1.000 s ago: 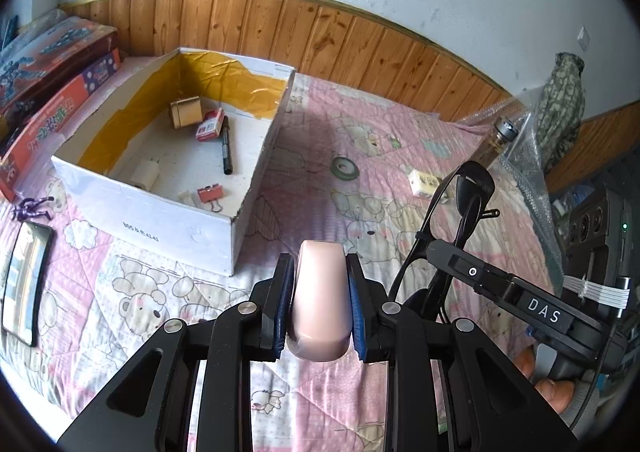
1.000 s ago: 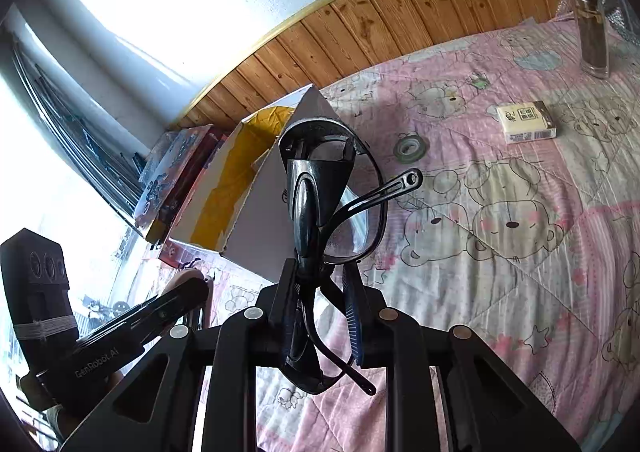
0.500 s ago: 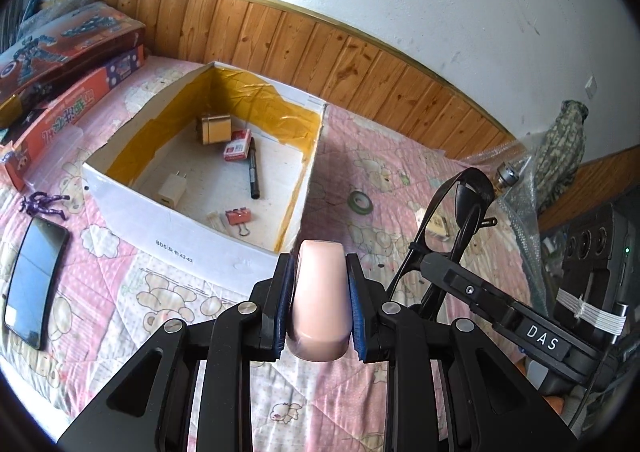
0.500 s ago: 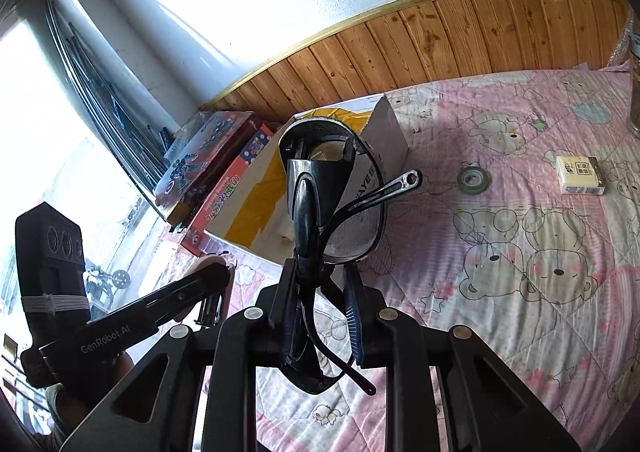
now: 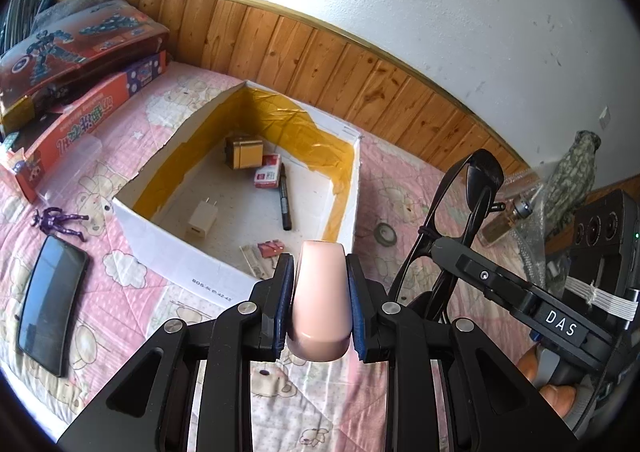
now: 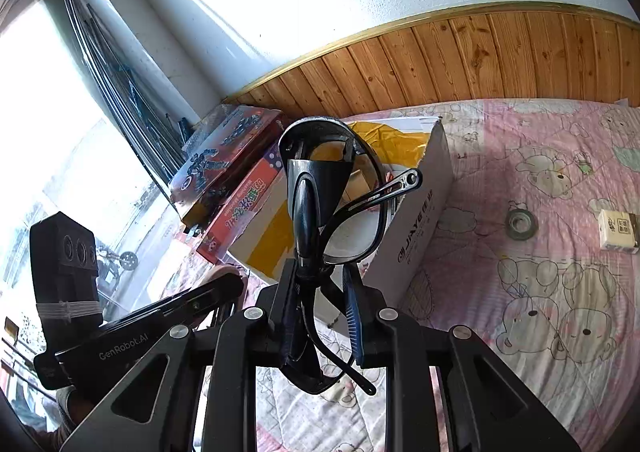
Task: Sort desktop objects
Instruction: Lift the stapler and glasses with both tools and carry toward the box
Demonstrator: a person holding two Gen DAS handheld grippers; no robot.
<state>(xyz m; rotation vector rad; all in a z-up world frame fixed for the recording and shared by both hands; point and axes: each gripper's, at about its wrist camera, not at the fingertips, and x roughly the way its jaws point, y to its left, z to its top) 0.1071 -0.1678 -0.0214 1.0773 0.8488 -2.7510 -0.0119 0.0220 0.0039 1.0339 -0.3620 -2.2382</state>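
Observation:
My left gripper (image 5: 319, 306) is shut on a pale pink rounded case (image 5: 319, 300), held just short of the near wall of the white cardboard box (image 5: 176, 252). Inside the box lie a gold cube (image 5: 245, 152), a red and white pack (image 5: 267, 174), a black marker (image 5: 285, 202), a white charger (image 5: 202, 218) and a red clip (image 5: 270, 248). My right gripper (image 6: 320, 316) is shut on black folded glasses (image 6: 320, 188), which stand up in front of the box (image 6: 420, 228). From the left wrist view the glasses (image 5: 468, 208) show at the right.
On the pink bear quilt (image 6: 552, 292) lie a tape roll (image 6: 520, 224) and a small cream box (image 6: 618, 230). Left of the box are a black phone (image 5: 50, 300), a purple figure (image 5: 60, 220) and stacked toy boxes (image 5: 76, 72). A bottle (image 5: 504, 222) stands at right.
Both grippers have moved left toward the white box and risen a little, each keeping its hold. The box interior now shows more fully in the left wrist view.

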